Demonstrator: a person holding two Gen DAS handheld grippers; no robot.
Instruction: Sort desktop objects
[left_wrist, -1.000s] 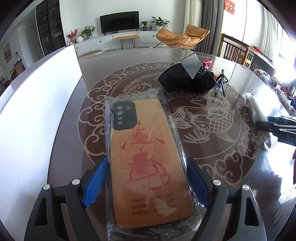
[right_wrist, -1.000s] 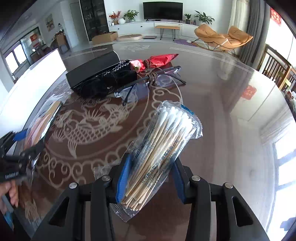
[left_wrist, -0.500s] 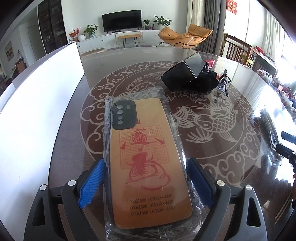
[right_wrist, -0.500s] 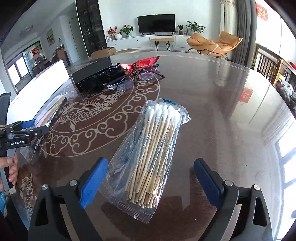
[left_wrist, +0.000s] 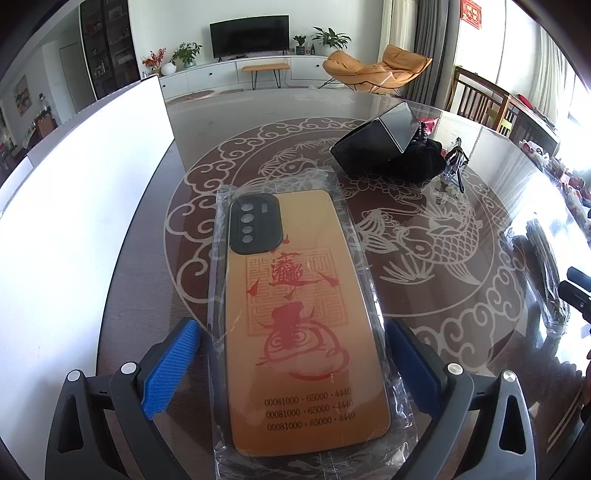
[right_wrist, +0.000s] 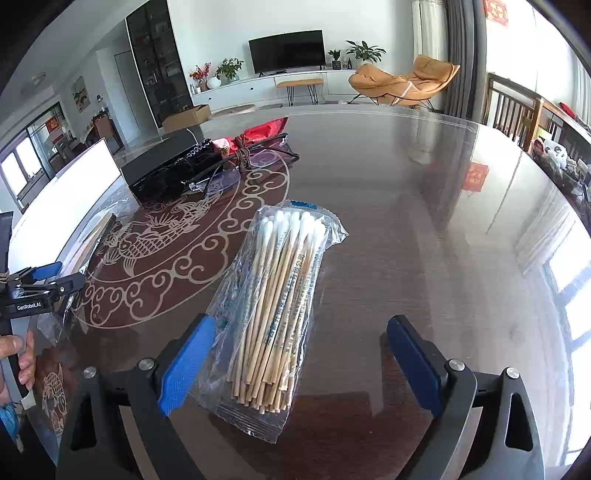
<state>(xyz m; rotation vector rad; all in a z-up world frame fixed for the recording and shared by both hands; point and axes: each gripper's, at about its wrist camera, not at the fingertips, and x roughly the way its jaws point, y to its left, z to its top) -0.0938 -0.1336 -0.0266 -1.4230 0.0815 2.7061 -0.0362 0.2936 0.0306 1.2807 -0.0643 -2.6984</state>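
Between the spread fingers of the right gripper (right_wrist: 297, 363): bag of cotton swabs (right_wrist: 277, 314), flat on the surface (right_wrist: 424, 221), long axis running straight ahead, nearer the left pad. Likewise under the left gripper (left_wrist: 291, 363), also spread: bagged phone case (left_wrist: 295, 325), lengthwise, centred.

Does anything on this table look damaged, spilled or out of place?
Nothing stands out. The bagged phone case and the cotton swab pack lie flat and sealed on the table; no swabs have spilled.

Bare tabletop (right_wrist: 424, 221) right of swab pack (right_wrist: 273, 317); black case (right_wrist: 166, 173) far left.
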